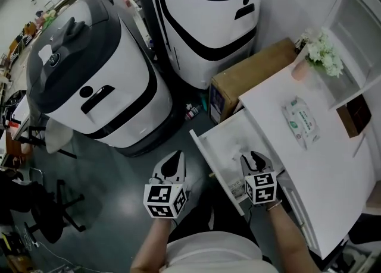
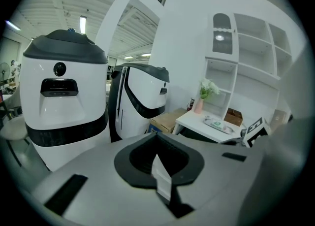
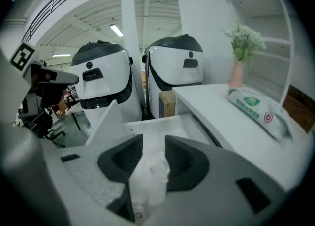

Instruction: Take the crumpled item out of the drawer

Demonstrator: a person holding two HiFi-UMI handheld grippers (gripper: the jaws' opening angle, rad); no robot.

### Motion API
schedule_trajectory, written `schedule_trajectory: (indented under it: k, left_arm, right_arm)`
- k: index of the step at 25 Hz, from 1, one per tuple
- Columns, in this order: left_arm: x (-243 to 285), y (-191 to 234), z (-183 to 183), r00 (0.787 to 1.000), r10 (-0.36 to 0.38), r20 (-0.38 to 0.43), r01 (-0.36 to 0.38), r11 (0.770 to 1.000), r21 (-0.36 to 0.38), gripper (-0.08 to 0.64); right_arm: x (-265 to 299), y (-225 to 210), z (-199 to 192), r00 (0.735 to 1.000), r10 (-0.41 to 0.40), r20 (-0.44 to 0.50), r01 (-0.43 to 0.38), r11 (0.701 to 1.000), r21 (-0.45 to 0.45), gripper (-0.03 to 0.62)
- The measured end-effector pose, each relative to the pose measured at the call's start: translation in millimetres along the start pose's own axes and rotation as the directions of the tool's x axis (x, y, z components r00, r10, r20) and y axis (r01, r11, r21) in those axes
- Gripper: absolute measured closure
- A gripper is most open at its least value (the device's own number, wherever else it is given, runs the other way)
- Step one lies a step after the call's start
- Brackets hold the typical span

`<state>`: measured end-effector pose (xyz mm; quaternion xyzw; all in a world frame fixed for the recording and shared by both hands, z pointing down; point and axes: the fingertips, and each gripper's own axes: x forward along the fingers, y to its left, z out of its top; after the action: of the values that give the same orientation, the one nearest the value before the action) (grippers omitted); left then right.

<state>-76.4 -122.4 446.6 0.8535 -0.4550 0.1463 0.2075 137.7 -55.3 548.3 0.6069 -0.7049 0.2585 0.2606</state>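
Two big white-and-black machines (image 1: 89, 81) on the floor beyond the drawer's far end; keep the lift clear of them. White desk (image 1: 309, 165) at right, with open drawer (image 1: 221, 144) pulled out from under its front edge.

Over the drawer's near end: right gripper (image 1: 256, 162), jaws wide yet clamped, by the look of it, on the crumpled white item (image 3: 150, 171), with the wad filling the gap between the pads. Cannot tell whether it is off the drawer floor yet.

Left gripper (image 1: 172, 165) off the drawer's left side, above the floor, jaws together, nothing in them.

Judged step: the lift-out. Hold the squeeze steady, raise straight up past the drawer's rim, then draw back toward the body. Avoid dragging across the near wall. Light, springy wad, likely to slip from a slack grip.
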Motion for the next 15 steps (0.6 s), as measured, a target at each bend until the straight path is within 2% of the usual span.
schedule_trajectory:
  k: [6, 15]
  left_arm:
    - [2.9, 5.2, -5.2, 0.999, 0.039, -0.009, -0.039, 0.999, -0.022, 0.569]
    - [2.6, 11.8, -17.5, 0.995, 0.097, -0.035, -0.099, 0.993, -0.058, 0.569]
  right_arm:
    - [32.7, -1.2, -27.3, 0.991, 0.041, -0.131, -0.049, 0.997, -0.054, 0.466]
    - [70.6, -4.9, -66.0, 0.951, 0.074, -0.3, -0.122, 0.982, -0.143, 0.454]
